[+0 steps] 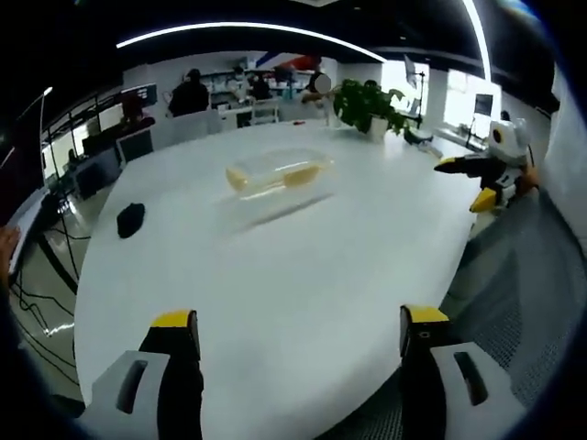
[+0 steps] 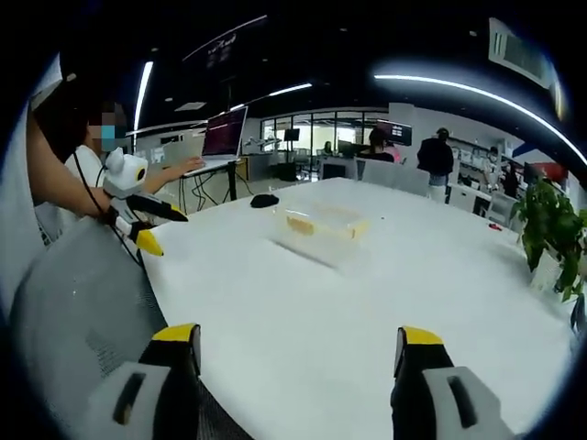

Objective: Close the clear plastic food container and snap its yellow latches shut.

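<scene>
White table (image 1: 303,293) holds container (image 1: 278,171) beyond both claws.

Open-plan office: desks with monitors (image 2: 225,133), potted plant (image 1: 369,105), white table (image 1: 303,275).

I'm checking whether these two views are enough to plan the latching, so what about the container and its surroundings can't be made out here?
- Clear food container: too far in both views to tell whether the lid is seated.
- Yellow latches: blurred yellow patches; open or snapped cannot be told.
- Dark object on the white table: too small to identify.
- Potted plant: cut off by the right gripper view's edge.
</scene>
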`<state>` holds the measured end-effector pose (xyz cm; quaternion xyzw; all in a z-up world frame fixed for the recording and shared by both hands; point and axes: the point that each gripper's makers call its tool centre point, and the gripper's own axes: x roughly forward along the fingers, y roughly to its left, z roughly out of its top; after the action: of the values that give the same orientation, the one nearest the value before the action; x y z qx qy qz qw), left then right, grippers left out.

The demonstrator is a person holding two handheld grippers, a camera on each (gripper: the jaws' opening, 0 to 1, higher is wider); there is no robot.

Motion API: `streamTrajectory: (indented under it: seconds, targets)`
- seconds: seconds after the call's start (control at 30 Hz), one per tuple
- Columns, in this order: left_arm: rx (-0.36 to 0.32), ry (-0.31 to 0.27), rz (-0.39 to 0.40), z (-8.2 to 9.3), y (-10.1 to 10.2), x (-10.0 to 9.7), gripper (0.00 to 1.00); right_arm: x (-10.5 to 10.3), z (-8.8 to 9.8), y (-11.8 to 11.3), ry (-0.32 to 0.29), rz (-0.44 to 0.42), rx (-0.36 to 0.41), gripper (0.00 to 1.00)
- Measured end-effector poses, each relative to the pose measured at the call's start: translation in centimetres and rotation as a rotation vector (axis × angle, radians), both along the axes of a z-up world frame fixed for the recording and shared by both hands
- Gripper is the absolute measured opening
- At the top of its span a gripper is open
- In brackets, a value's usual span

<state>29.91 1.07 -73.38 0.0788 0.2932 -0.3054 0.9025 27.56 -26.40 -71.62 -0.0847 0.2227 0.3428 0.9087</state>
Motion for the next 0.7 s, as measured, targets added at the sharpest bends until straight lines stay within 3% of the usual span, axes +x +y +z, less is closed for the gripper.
streamTrajectory:
  seconds: [0.7]
  targets:
    - [0.003,-0.003,0.005,-0.01,0.19,0.06,0.85,-0.33,-0.45,0.11,0.016,0.020,-0.028,0.84]
